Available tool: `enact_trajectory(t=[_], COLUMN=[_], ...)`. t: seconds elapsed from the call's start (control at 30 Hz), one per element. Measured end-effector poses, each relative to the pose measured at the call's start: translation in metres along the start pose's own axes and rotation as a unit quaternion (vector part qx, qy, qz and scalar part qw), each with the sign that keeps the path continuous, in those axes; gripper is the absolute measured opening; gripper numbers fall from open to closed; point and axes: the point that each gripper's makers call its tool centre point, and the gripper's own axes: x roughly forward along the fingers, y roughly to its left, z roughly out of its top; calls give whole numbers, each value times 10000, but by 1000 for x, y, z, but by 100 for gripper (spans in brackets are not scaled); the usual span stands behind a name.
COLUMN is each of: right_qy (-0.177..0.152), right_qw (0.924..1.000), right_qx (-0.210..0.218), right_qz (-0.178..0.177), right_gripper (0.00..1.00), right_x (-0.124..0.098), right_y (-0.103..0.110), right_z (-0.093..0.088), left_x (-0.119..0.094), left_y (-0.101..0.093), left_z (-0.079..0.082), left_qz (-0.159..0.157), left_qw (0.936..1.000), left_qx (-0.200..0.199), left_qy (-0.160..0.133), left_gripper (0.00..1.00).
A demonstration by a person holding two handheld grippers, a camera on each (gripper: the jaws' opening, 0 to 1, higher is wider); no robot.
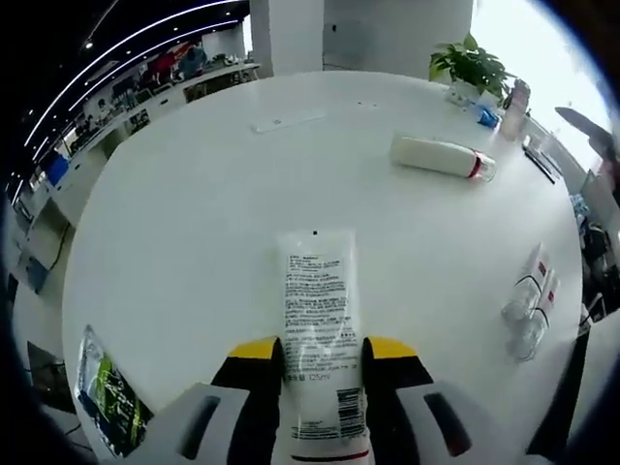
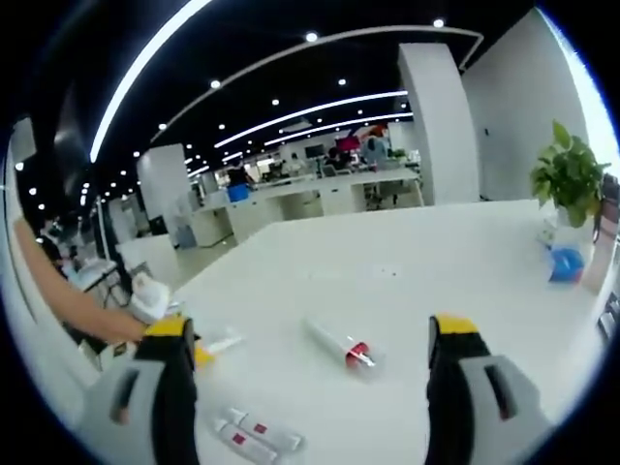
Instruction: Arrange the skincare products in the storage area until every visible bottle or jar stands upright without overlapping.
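- Left gripper view: we see the left tool clenched on a white tube, its yellow-tipped jaws pressed against both sides of the tube's near half. The tube lies flat, printed side up, and runs away from us across the white desk.
- Farther off and to the right, a white bottle with a red band lies on its side on the desk.
- At the right edge, two clear bottles with red marks lie side by side, touching.
- Near left, a green and black sachet rests at the desk's edge.
- A potted plant stands at the far right.
- Right gripper view: the right tool is released, jaws wide apart, holding nothing, above the desk.
- Between its jaws, farther off, we see the white bottle lying flat; the two clear bottles lie near the left jaw.
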Motion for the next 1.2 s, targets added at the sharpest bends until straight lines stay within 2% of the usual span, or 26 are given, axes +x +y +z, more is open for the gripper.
enact_trajectory(t=[0.2, 0.33, 0.57, 0.6, 0.83, 0.9, 0.97, 1.0, 1.13, 1.17, 1.2], right_qy=[120, 63, 69, 63, 99, 98, 104, 114, 146, 160, 163], right_qw=[9999, 10000, 10000, 10000, 9999, 9999, 9999, 9998, 9997, 9996, 9995], right_qx=[0, 31, -13, -20, -37, -46, -59, -56, -35, -36, -46], right_qz=[-31, -31, 7, 21, 80, 105, 123, 132, 179, 216, 252], right_gripper=[99, 99, 99, 99, 98, 98, 98, 98, 97, 97, 97], right_x=[-3, -4, -2, -3, -1, -2, -2, -2, -2, -2, -1], right_y=[1, 4, 12, 14, 20, 22, 23, 24, 28, 30, 33], right_z=[-8, -5, -4, -4, -7, -7, -8, -9, -11, -12, -12], left_x=[-1, -2, -5, -5, -8, -9, -11, -12, -18, -19, -23], left_y=[0, 1, -1, -6, -11, -15, -24, -21, -25, -25, -27], left_z=[-1, -3, -4, -3, -1, -1, 2, 2, 8, 10, 17], left_qz=[-33, -161, -273, -448, -635, -754, -1028, -962, -1057, -1090, -1195], left_qw=[10000, 9996, 9995, 9987, 9976, 9966, 9933, 9942, 9924, 9916, 9884], left_qx=[-59, 83, -32, -190, -237, -308, -535, -483, -593, -642, -828], left_qy=[71, 212, 181, 150, 134, 91, -15, -45, -193, -257, -441], left_gripper=[29, 26, 18, 18, 13, 13, 12, 12, 12, 12, 12])
